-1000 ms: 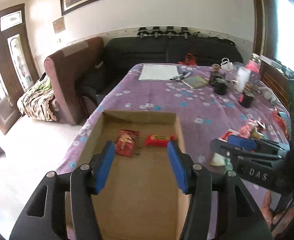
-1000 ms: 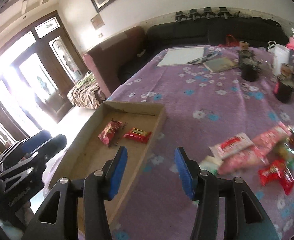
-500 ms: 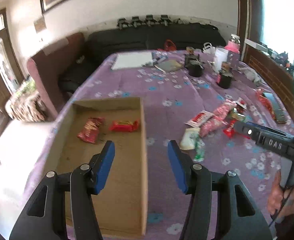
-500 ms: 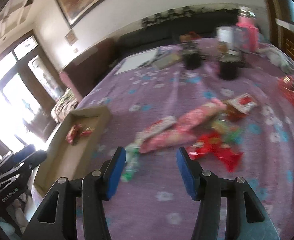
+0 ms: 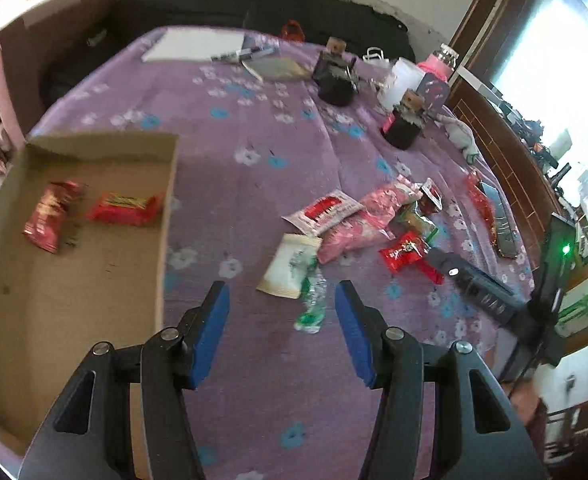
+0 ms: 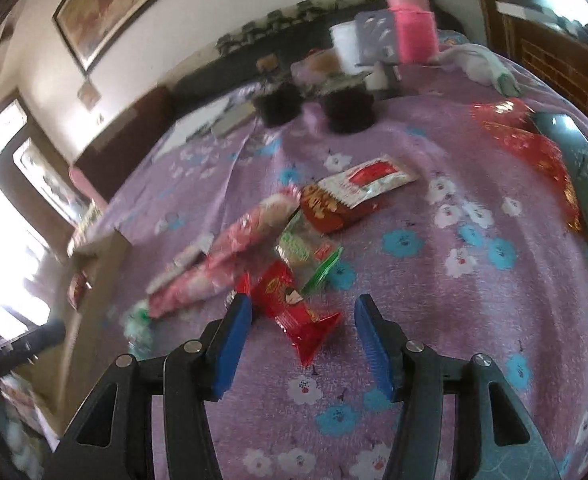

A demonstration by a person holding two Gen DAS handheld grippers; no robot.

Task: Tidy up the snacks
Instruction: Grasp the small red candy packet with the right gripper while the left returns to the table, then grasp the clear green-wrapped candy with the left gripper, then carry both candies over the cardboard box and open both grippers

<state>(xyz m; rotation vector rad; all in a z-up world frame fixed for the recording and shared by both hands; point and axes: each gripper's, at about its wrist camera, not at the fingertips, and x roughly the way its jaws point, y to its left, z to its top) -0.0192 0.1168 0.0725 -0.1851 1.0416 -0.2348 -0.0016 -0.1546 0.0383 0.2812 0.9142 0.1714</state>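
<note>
Snacks (image 5: 58, 216), two, in cardboard box (image 5: 94, 144)

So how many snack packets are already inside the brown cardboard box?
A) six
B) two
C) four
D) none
B: the left wrist view shows two red packets, a dark red pouch and a bright red bar wrapper, lying in the brown cardboard box; the rest lie on the purple cloth.
</note>
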